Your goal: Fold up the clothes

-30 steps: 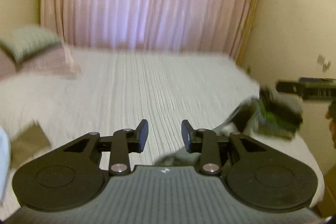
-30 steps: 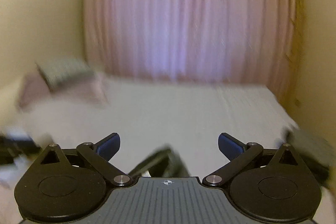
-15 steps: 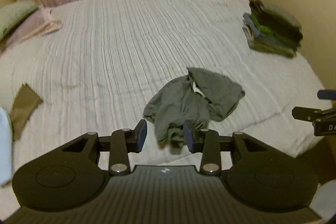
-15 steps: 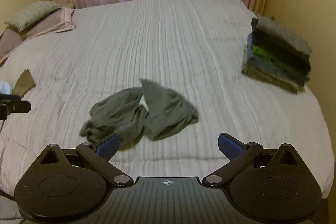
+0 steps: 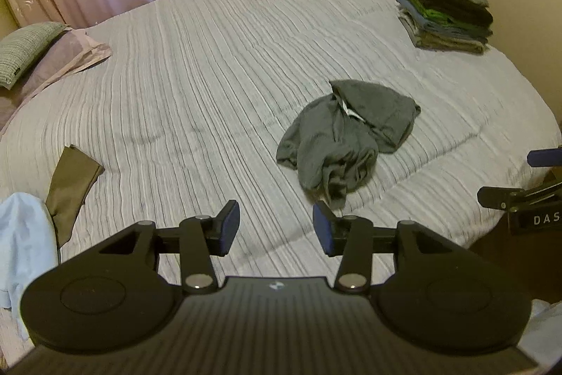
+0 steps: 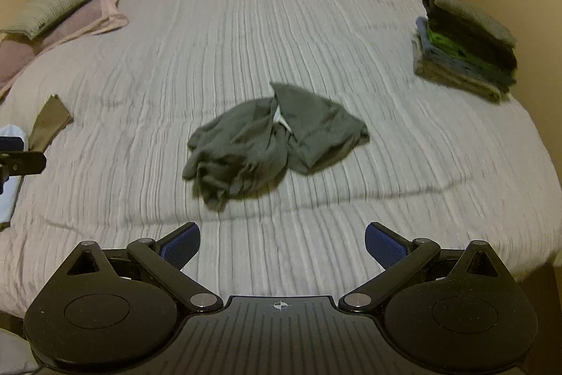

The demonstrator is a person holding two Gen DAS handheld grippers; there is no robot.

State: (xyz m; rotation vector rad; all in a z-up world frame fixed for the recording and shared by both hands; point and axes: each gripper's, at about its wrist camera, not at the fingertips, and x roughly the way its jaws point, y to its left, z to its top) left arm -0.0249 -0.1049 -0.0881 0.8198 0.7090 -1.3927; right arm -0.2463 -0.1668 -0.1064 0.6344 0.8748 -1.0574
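Crumpled grey garment (image 6: 270,139) on bed (image 6: 386,136), long axis approx. left-right, maybe.

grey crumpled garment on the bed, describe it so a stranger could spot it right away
On the striped white bedspread, look near the middle, towards the front edge. The grey garment lies alone in a rumpled heap, a white tag showing. The clothes stack by the wall is neatly folded; this is not.

Crumpled dark grey cotton garment (image 6: 270,137) on the ribbed white bedspread (image 6: 316,34).
It lies unfolded in a loose heap near the middle of the bed, a white neck label showing among the folds; a neat stack of folded clothes (image 6: 463,58), grey, black, green and blue, sits well apart at the bed's far right corner.
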